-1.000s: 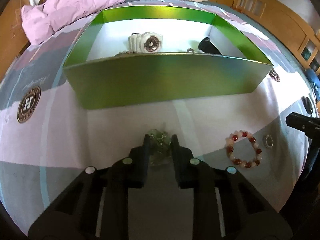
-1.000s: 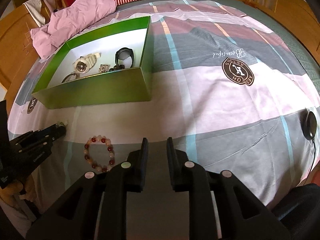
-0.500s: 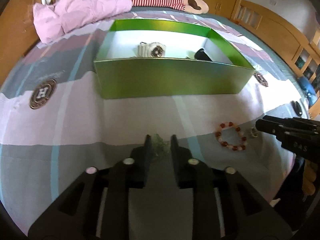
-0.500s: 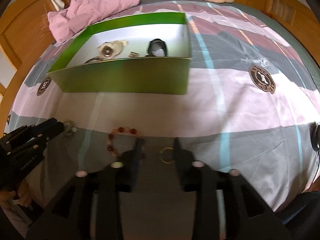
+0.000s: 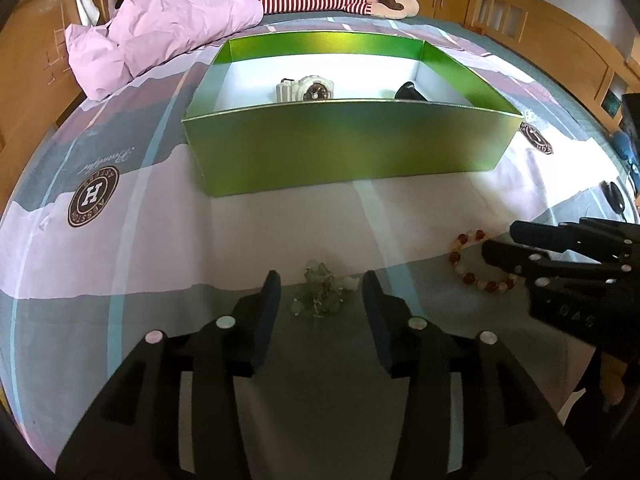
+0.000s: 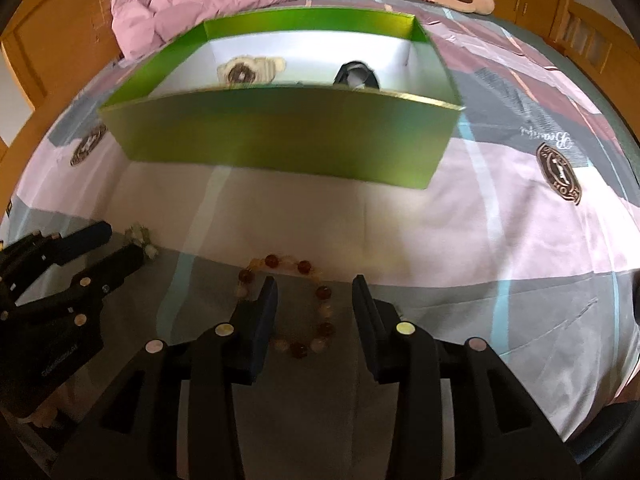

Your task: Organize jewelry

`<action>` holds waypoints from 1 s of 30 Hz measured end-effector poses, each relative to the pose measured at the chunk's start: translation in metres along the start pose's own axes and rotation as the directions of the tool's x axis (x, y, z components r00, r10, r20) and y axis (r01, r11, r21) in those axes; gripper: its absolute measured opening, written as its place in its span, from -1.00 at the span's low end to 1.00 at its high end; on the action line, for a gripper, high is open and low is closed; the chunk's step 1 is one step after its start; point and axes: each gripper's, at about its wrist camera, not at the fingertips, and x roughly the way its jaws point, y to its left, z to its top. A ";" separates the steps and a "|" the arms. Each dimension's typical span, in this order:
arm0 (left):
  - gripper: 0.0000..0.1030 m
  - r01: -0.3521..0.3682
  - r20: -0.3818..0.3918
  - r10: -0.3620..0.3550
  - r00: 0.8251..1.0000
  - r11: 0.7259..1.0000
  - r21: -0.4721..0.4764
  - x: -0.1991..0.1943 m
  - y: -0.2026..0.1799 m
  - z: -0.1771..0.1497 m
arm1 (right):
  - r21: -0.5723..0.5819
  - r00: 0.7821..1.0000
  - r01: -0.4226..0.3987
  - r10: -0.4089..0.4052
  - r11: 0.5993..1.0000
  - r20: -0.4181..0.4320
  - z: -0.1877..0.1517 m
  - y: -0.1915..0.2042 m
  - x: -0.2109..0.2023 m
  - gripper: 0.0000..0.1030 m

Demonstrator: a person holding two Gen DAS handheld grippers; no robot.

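Pick-up step: left gripper [image 5: 320, 288] fingers spread around the green trinket [image 5: 323, 289] at lower centre; right gripper [image 6: 314, 294] fingers spread over the bead bracelet [image 6: 288, 306], on the bed. Next: clench, carry to green box [image 5: 344, 142]

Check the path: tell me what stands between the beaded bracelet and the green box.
Only bare bedsheet lies between the beaded bracelet and the green box. The box's near wall must be cleared from above. The right gripper, jaws open, already straddles the bracelet.
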 end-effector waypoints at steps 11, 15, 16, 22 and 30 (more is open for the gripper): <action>-0.15 -0.013 -0.007 0.013 1.000 1.000 0.011 0.003 -0.002 0.000 | -0.050 1.000 -0.014 0.014 0.999 -0.003 -0.006 0.008 -0.002 -0.84; -0.39 -0.013 -0.008 0.013 1.000 1.000 0.007 0.003 -0.001 -0.001 | -0.046 1.000 -0.016 0.017 0.999 0.012 -0.008 0.006 -0.010 -0.84; -0.46 -0.013 -0.008 0.013 1.000 1.000 0.005 0.003 -0.001 -0.001 | -0.046 1.000 -0.017 0.017 0.999 0.015 -0.008 0.006 -0.012 -0.84; -0.71 0.000 0.006 0.000 1.000 1.000 -0.018 -0.001 0.004 0.001 | -0.016 0.999 -0.003 0.004 1.000 0.054 -0.006 -0.004 -0.027 -0.84; -0.35 -0.017 0.022 0.020 1.000 0.988 -0.152 -0.007 0.038 0.005 | 0.033 0.999 0.024 -0.025 0.999 0.045 -0.006 -0.016 -0.027 -0.81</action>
